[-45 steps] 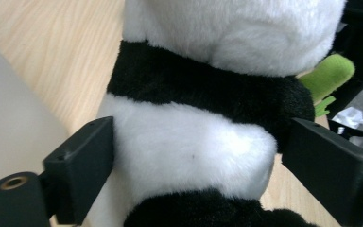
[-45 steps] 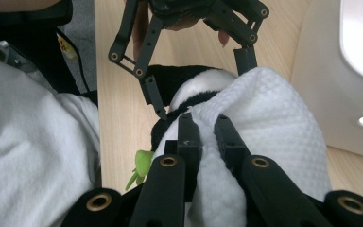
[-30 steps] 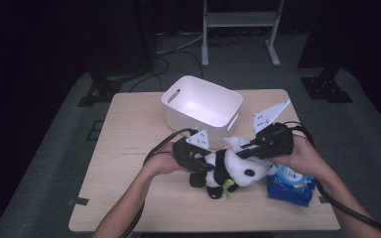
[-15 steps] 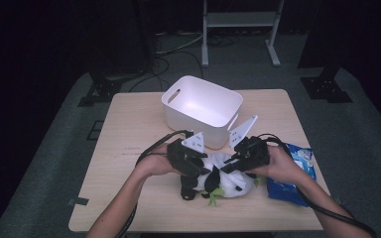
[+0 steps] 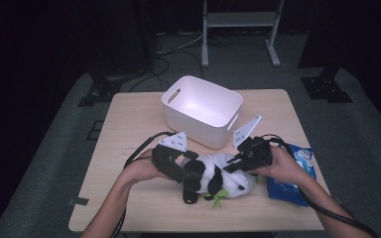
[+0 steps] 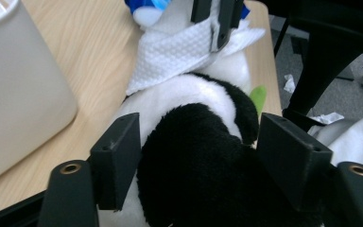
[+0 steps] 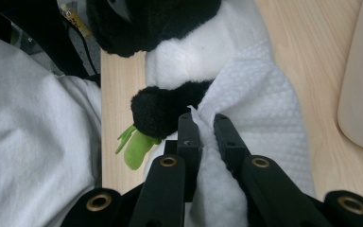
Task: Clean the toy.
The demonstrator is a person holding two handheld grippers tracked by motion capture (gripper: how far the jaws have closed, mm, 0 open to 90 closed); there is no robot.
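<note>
White bin (image 5: pixel 202 110) behind panda (image 5: pixel 213 176) | left tool (image 6: pixel 196 156) parting, loose (astride panda) | right tool (image 7: pixel 207 130) pinches cloth (image 7: pixel 260 94)

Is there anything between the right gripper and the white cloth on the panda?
Nothing visible. The right gripper is already shut on the white cloth, a fold pinched between its jaws, as the cloth lies over the plush panda.

Fluffy black-and-white plush on the panda toy (image 5: pixel 213 178), and draped over it a white cloth (image 6: pixel 179 52) with a dimpled, waffle-like weave. Behind the panda there's a smooth matt white plastic bin (image 5: pixel 203 111) on the pale wood-grain table (image 5: pixel 129 129); right of the panda, a glossy blue packet (image 5: pixel 290 173).
</note>
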